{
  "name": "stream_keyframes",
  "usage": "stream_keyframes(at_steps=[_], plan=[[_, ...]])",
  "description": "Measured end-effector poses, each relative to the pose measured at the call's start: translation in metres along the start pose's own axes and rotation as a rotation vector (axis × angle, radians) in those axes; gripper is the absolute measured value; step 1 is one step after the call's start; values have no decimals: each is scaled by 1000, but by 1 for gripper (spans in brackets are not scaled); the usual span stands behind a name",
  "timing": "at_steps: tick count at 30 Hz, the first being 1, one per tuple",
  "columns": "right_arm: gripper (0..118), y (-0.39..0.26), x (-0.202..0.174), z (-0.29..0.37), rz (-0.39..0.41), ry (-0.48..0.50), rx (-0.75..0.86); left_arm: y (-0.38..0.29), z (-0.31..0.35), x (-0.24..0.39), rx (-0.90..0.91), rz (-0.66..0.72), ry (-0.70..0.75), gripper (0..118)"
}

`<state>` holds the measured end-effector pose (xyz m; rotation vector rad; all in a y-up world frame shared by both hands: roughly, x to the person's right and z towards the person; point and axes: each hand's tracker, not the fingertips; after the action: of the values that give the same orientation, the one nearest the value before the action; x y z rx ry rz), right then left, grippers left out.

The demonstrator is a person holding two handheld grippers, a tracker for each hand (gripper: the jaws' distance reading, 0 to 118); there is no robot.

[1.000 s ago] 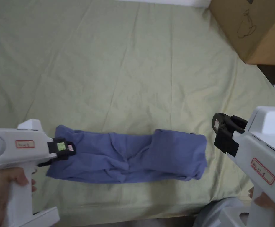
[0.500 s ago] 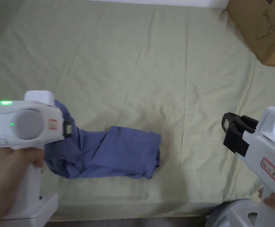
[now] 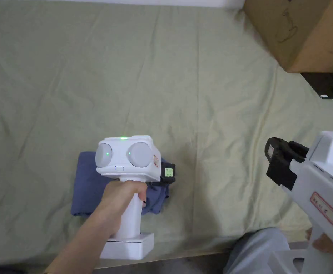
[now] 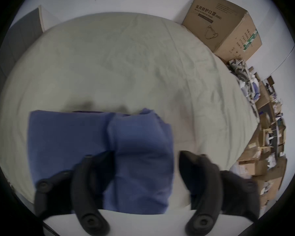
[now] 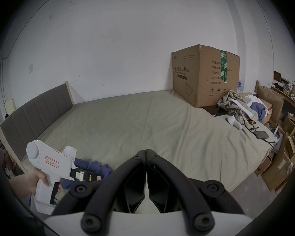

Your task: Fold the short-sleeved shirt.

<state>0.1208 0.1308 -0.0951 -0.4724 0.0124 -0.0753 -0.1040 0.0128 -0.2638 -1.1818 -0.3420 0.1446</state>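
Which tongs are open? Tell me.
The left tongs, jaws spread apart over the folded blue shirt. The right tongs have both jaws pressed together, empty, above the bed sheet.

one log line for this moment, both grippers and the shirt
left gripper: open over shirt | right gripper: shut, empty | shirt: folded on bed sheet

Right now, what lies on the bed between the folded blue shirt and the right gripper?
Nothing: in the head view, bare green sheet runs from the shirt to the right gripper, held apart from it.
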Motion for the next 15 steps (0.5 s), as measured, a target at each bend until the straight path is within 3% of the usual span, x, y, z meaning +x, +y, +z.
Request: stream_keyframes(at_steps=[1, 2, 5, 7, 8, 9, 10, 13, 15], plan=[[0, -1, 2, 1, -5, -6, -2, 1, 1, -1, 1, 5, -46, 95], [0, -1, 4, 1, -8, -10, -3, 2, 6, -3, 1, 14, -82, 98], [0, 0, 4, 1, -7, -18, -4, 11, 32, -22, 66, 65, -161, 92], [0, 1, 4, 0, -4, -14, -4, 18, 54, -40, 193, 115, -176, 69], [0, 2, 3, 0, -2, -12, -3, 19, 64, -45, 259, 118, -155, 50], [0, 3, 0, -1, 3, -8, -1, 20, 71, -49, 329, 109, -127, 23], [0, 3, -1, -2, 8, -3, 0, 21, 73, -52, 380, 84, -94, 7], [0, 4, -6, -5, 12, 5, 3, 15, 74, -48, 390, 75, 13, 0], [0, 4, -7, -6, 11, 11, 3, 5, 62, -43, 368, 47, -20, 0]])
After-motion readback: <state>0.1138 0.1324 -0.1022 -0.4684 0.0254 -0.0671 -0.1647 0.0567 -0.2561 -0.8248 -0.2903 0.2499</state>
